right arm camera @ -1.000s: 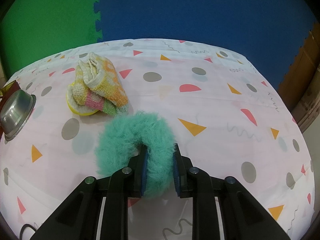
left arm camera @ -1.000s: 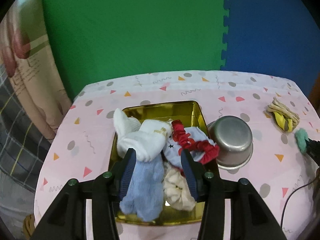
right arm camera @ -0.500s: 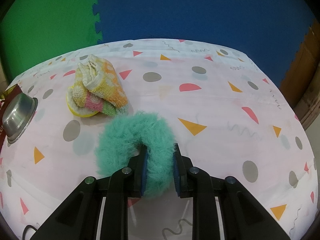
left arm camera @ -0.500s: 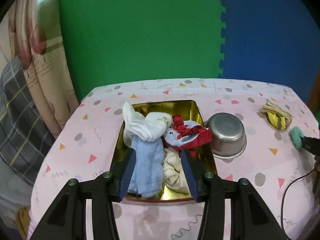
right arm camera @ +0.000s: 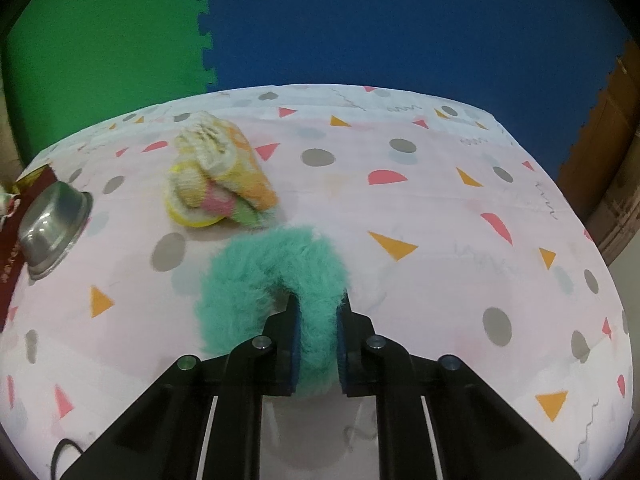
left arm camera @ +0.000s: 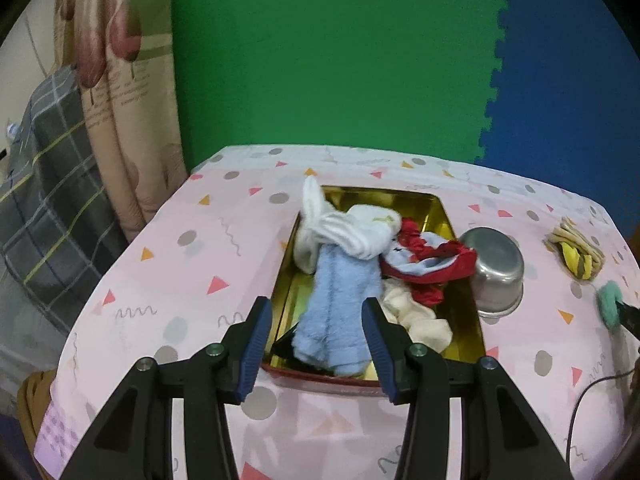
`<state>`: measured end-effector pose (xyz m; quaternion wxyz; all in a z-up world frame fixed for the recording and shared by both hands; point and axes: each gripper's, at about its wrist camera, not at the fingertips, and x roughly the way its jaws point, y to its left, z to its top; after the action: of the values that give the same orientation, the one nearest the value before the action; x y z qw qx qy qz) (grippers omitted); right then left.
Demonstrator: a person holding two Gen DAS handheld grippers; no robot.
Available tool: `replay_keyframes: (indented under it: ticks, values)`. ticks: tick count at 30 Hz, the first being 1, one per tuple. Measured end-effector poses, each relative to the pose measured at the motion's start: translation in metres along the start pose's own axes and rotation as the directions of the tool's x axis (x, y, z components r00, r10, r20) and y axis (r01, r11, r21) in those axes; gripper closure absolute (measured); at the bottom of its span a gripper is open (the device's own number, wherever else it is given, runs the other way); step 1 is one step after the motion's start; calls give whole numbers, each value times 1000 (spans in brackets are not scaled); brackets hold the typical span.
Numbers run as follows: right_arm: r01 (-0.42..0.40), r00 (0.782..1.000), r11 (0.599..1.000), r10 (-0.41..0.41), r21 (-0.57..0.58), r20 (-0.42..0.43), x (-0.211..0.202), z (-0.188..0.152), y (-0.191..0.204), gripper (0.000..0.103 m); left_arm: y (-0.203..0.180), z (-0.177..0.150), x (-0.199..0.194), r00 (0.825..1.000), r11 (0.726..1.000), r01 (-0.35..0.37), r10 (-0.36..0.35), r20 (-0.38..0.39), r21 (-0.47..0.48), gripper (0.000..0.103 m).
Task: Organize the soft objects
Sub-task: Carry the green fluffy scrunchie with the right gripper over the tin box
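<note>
The gold tin (left arm camera: 460,236) lies on the pink patterned counter (left arm camera: 200,248) and holds a heap of soft things: a light blue cloth (left arm camera: 340,304) runs along its left half with its near end draped at the tin's near rim, a white sock (left arm camera: 352,228) lies across the far end of that cloth, a red-trimmed garment (left arm camera: 432,258) sits on the right side, and a cream cloth (left arm camera: 420,316) is bunched below it. The far part of the tin shows bare gold floor. A steel bowl (left arm camera: 496,272) stands upside down just beside the tin's right wall.

The left tongs (left arm camera: 316,340) are spread wide and hold nothing, hovering at the tin's near rim with the blue cloth's end showing between the pads. The right tongs (right arm camera: 318,336) are closed narrow on a fluffy teal scrunchie (right arm camera: 260,276), pinching its near right arc while the rest of the ring sits over the counter.

A folded yellow, orange and pink towel (right arm camera: 220,176) lies just beyond the scrunchie, close to its far edge. The steel bowl sits well to the left of it, near the counter's left edge in the right wrist view. To the right of the scrunchie the counter runs bare to its rounded far and right edges. Green and blue foam mats (right arm camera: 360,20) back the counter, and a curtain (left arm camera: 120,92) hangs off its left side.
</note>
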<state>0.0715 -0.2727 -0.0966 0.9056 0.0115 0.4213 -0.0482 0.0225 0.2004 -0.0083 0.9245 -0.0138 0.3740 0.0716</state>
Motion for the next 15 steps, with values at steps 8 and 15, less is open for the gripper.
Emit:
replay_keyframes:
  ticks: [8,15]
  values:
    - [-118,993,985,118,-126,-8,-38,-4,51,90,7,-4,-1,1000,1000,-25,25,1,-14,55]
    - [-250,967,942,253,-223,-15,-60,5,117,90,22,-5,-4,999,997,-49,50,13,-58,55]
